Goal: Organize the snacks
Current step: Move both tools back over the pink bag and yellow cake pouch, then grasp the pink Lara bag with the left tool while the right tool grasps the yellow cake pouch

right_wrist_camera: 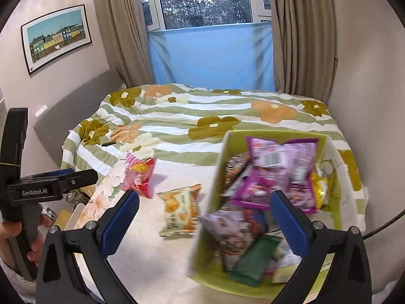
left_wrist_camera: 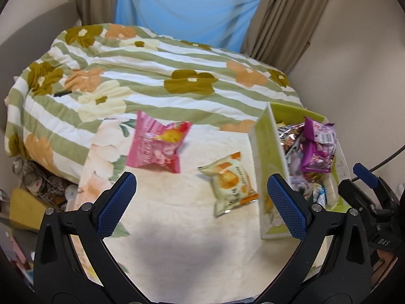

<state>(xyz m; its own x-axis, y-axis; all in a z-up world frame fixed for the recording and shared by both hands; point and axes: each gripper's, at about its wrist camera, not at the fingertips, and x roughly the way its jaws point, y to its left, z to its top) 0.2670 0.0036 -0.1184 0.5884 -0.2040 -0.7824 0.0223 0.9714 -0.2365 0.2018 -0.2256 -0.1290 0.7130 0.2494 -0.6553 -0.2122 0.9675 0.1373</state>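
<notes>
Both your left tongs (left_wrist_camera: 201,202) and right tongs (right_wrist_camera: 203,221) are spread wide and pinch nothing. Two snacks lie loose on the bed (left_wrist_camera: 177,228): a pink packet (left_wrist_camera: 157,144) farther left and a pale orange packet (left_wrist_camera: 231,183) nearer, just beside the left wall of the green box (left_wrist_camera: 269,157). The box is already heaped, with a purple packet (right_wrist_camera: 281,169) riding on top.

Push another packet in carelessly and that purple one may slide over the rim. The bed is soft, so pressing down could tip the box or sink the slippery wrapper away from your pads.

A flowered striped quilt (right_wrist_camera: 202,116) lies beyond, before curtains (right_wrist_camera: 298,38) and a window (right_wrist_camera: 202,0).
</notes>
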